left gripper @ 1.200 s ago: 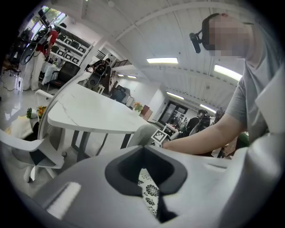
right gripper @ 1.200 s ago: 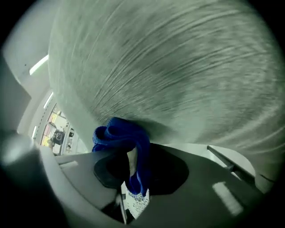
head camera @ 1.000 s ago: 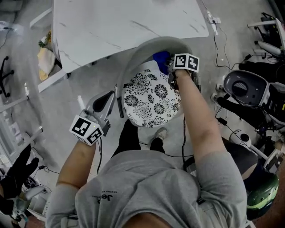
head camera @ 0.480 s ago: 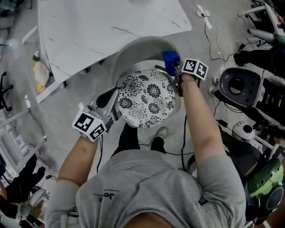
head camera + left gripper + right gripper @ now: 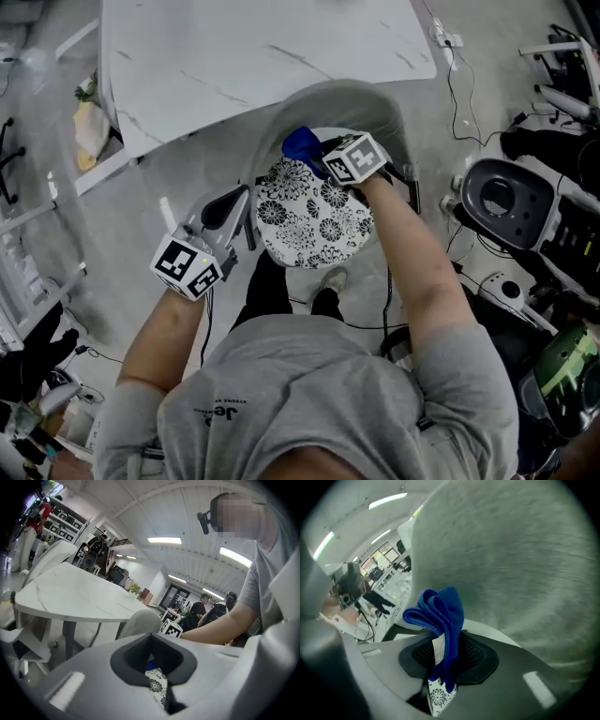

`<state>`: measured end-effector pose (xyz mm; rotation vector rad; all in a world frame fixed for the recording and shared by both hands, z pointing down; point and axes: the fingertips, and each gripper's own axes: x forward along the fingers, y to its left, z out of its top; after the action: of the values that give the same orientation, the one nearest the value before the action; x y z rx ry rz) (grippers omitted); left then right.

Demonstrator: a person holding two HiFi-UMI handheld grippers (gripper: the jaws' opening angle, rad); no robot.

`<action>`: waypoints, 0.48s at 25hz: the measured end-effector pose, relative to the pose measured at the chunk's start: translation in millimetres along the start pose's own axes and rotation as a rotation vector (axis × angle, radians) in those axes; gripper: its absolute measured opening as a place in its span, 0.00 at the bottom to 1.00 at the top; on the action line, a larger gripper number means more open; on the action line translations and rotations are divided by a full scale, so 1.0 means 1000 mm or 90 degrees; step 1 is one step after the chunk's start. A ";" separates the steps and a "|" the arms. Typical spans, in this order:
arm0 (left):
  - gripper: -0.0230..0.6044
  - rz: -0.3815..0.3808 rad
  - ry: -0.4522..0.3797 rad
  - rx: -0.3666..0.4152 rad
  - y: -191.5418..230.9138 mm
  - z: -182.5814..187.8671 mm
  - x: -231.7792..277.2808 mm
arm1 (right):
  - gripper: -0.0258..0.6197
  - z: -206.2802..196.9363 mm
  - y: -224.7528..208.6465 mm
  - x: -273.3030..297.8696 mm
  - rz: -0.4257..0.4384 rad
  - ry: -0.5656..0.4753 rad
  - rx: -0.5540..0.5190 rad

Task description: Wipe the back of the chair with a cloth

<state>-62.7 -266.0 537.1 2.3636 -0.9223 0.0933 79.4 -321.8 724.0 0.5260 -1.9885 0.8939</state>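
Observation:
A chair with a curved grey back (image 5: 370, 94) and a black-and-white flowered seat cushion (image 5: 314, 220) stands in front of me. My right gripper (image 5: 323, 159) is shut on a folded blue cloth (image 5: 303, 145) and holds it against the inner face of the back, left of its middle. In the right gripper view the cloth (image 5: 438, 609) sticks up from the right gripper (image 5: 447, 653), right against the grey back (image 5: 511, 559). My left gripper (image 5: 225, 214) hangs beside the chair's left edge, shut with nothing held. The left gripper (image 5: 152, 656) looks toward the cushion (image 5: 154, 681).
A white marble table (image 5: 244, 56) stands just beyond the chair. A black-and-white machine (image 5: 511, 202) and cables (image 5: 455, 84) lie on the floor to the right. Shelving and clutter line the left edge. My shoe (image 5: 330, 279) is under the seat's near edge.
My right gripper has carried the blue cloth leftward along the inside of the chair back, from its right side to left of centre. The left gripper has stayed about where it was.

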 end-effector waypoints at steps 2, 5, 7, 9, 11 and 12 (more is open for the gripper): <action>0.06 0.015 -0.001 -0.004 0.008 -0.004 -0.011 | 0.19 0.000 0.016 0.033 0.014 0.056 -0.053; 0.06 0.038 -0.004 -0.016 0.018 -0.011 -0.027 | 0.19 0.002 0.025 0.068 0.011 0.113 -0.102; 0.06 0.052 -0.008 -0.026 0.026 -0.015 -0.038 | 0.19 0.009 0.024 0.082 0.004 0.124 -0.101; 0.06 0.065 -0.011 -0.035 0.033 -0.019 -0.046 | 0.19 0.015 0.019 0.088 -0.003 0.119 -0.071; 0.06 0.074 -0.014 -0.042 0.039 -0.021 -0.052 | 0.19 0.017 0.012 0.090 -0.001 0.104 -0.028; 0.06 0.078 -0.015 -0.045 0.041 -0.022 -0.053 | 0.19 0.018 0.010 0.090 0.003 0.095 -0.005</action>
<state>-125.9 -246.3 561.4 2.2468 -1.0640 0.0788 15.4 -331.4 790.1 0.4378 -1.8581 0.9010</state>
